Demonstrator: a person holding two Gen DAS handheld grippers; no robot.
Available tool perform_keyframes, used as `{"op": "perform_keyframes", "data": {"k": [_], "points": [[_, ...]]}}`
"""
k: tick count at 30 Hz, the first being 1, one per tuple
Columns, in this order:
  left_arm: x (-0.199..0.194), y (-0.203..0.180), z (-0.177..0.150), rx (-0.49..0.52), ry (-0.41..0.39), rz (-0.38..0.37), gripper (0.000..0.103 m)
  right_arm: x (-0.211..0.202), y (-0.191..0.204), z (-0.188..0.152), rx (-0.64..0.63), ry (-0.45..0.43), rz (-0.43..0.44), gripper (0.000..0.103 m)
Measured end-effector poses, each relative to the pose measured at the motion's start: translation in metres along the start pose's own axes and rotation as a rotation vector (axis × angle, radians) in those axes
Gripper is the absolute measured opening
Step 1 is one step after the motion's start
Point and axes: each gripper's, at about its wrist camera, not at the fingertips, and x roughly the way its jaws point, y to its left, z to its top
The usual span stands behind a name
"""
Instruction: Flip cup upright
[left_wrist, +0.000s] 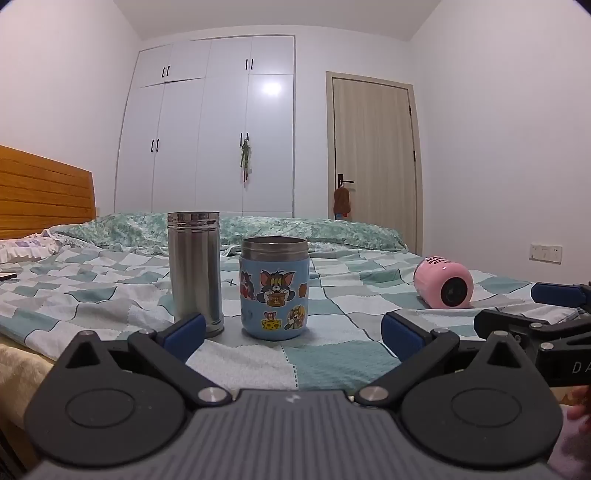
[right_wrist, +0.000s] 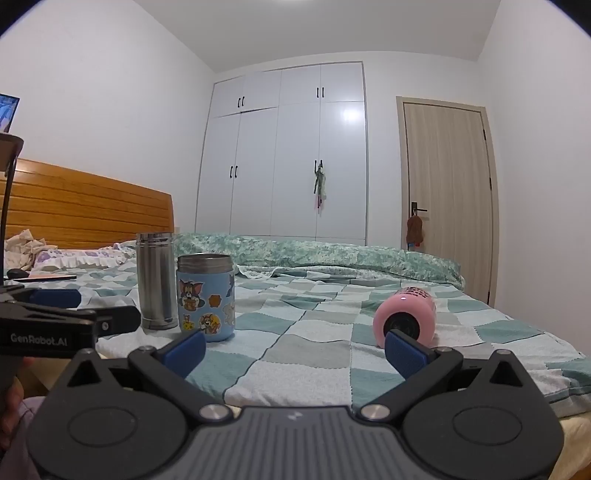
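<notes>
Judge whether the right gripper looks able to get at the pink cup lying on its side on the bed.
Probably yes. The right gripper is open, and the pink cup lies just ahead of its right finger on open bedspread, nothing between them. The other cups stand off to the left.

The pink cup (left_wrist: 443, 283) lies tipped on its side on the checked bedspread (left_wrist: 325, 354), well apart from the two upright containers to its left. Its body is smooth and rounded, pale pink, with a dark circular end facing the cameras and dark printed lettering around the far end. In the right wrist view the pink cup (right_wrist: 405, 317) rests just beyond the right blue fingertip, its long axis pointing away toward the door side.
</notes>
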Motion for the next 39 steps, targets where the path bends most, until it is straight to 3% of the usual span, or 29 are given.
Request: {"op": "perform_keyframes", "data": {"k": [39], "points": [[-0.0041,0.0010,-0.0009,-0.006,-0.013,-0.011,0.103,-0.0032,0.0009,-0.0008,-0.010,-0.011,-0.002,0.103]]}}
